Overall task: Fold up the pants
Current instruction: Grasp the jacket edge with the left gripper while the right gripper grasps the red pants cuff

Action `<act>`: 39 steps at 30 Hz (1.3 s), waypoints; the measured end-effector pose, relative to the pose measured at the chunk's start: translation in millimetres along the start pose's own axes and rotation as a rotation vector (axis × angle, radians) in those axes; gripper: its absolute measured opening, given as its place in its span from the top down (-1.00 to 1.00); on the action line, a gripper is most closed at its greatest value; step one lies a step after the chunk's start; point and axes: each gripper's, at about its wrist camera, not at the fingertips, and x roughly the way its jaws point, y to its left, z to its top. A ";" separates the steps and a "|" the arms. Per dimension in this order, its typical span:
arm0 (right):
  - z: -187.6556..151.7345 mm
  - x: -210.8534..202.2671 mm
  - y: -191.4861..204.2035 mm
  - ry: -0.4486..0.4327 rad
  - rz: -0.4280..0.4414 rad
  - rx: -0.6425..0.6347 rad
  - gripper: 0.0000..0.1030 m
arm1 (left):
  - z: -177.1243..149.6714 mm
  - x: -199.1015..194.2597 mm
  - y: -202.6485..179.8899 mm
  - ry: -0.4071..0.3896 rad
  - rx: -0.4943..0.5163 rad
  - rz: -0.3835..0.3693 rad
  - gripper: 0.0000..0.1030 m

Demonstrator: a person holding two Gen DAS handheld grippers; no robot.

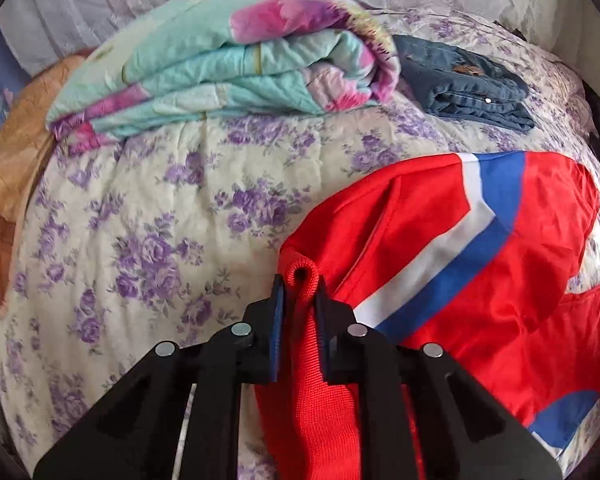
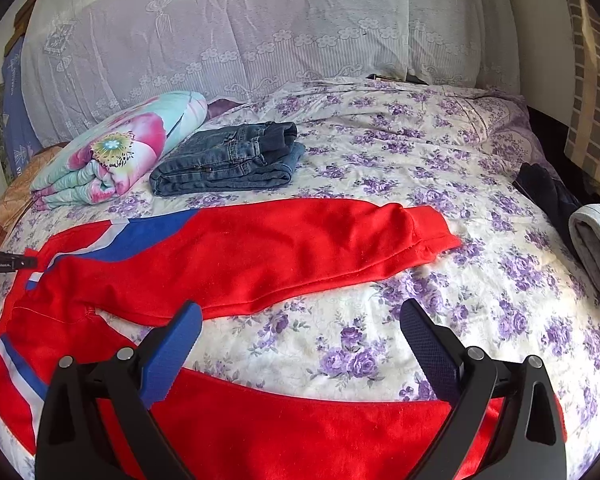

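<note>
Red pants [image 2: 260,256] with white and blue stripes lie spread on the floral bedspread [image 2: 440,184], one leg stretched to the right, the other along the near edge. My left gripper [image 1: 300,280] is shut on the red ribbed waistband [image 1: 304,360] of the pants [image 1: 480,248] at their left end; its tip shows at the far left of the right wrist view [image 2: 24,263]. My right gripper [image 2: 300,320] is open and empty, hovering above the near leg [image 2: 300,432] and the bedspread between the two legs.
Folded blue jeans [image 2: 228,160] and a rolled floral quilt [image 2: 116,152] lie at the back left of the bed, also in the left wrist view [image 1: 468,84] [image 1: 228,60]. Grey and dark clothes [image 2: 596,236] sit at the right edge. A lace-covered headboard [image 2: 260,20] stands behind.
</note>
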 end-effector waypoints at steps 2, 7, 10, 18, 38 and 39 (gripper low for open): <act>12.5 7.0 -7.8 0.007 -0.022 -0.010 -0.93 | 3.2 -10.8 -1.7 -0.028 -0.014 0.024 0.76; 57.0 56.4 -64.6 0.065 -0.195 0.029 -0.93 | 10.3 -2.0 6.4 -0.004 -0.067 0.053 0.76; 74.1 96.1 -105.1 0.137 -0.222 0.112 -0.93 | 7.5 2.9 7.8 -0.003 -0.080 0.053 0.76; 68.2 172.0 -138.5 0.320 -0.135 0.292 -0.53 | 12.1 5.3 17.2 0.008 -0.125 0.054 0.75; 83.8 146.4 -173.7 0.177 -0.098 0.335 -0.49 | 19.7 21.2 31.1 0.020 -0.160 0.064 0.59; 86.4 151.7 -173.0 0.193 -0.092 0.344 -0.23 | 19.3 21.7 30.7 0.021 -0.162 0.066 0.58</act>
